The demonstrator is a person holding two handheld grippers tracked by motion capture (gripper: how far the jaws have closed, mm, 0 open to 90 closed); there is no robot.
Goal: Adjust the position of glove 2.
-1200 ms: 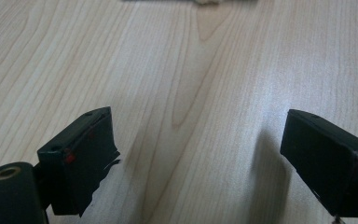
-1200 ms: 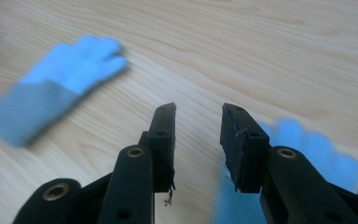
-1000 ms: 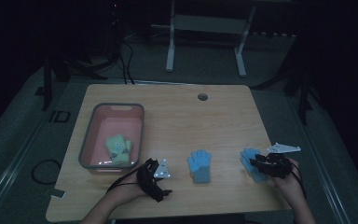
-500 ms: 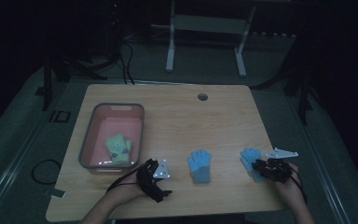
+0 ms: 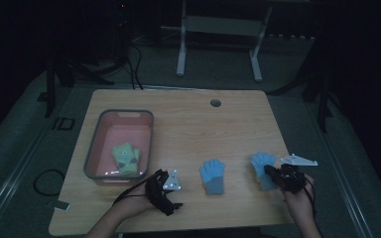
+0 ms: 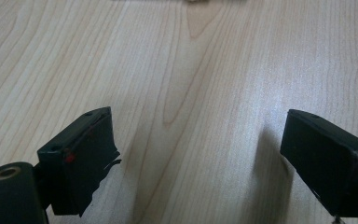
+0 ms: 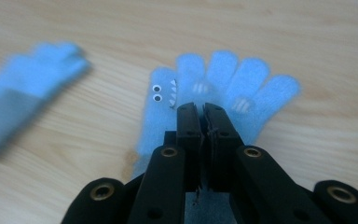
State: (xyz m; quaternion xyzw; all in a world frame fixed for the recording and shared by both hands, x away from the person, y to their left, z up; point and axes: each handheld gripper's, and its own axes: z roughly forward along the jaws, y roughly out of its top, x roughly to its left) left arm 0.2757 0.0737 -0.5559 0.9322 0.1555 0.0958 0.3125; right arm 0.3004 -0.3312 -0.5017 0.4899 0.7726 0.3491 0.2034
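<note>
**Two blue gloves on table, right gripper closed over one**

A wooden table (image 5: 188,119) is seen across the centre of the high view, with a small round hole (image 5: 216,103) near its far edge. A grey-rimmed pink bin (image 5: 101,130) is placed at the left of the tabletop; a green glove (image 5: 125,155) is lying inside it, toward the lower end.

One blue glove (image 5: 212,176) is laid flat at lower centre, fingers pointing up the frame. A second blue glove (image 5: 262,165) is laid at lower right, well apart from the first. In the right gripper view this second glove (image 7: 223,88) is seen with small eyes and teeth on its thumb side.

The right gripper (image 5: 278,174) is held over the second glove's cuff end; its jaws are pressed together above the fabric (image 7: 202,112). Whether cloth is pinched between them cannot be told.

The left gripper (image 5: 163,191) is held at lower left-centre, beside the bin's near corner. Its jaws are spread wide over bare wood (image 6: 198,149).
</note>
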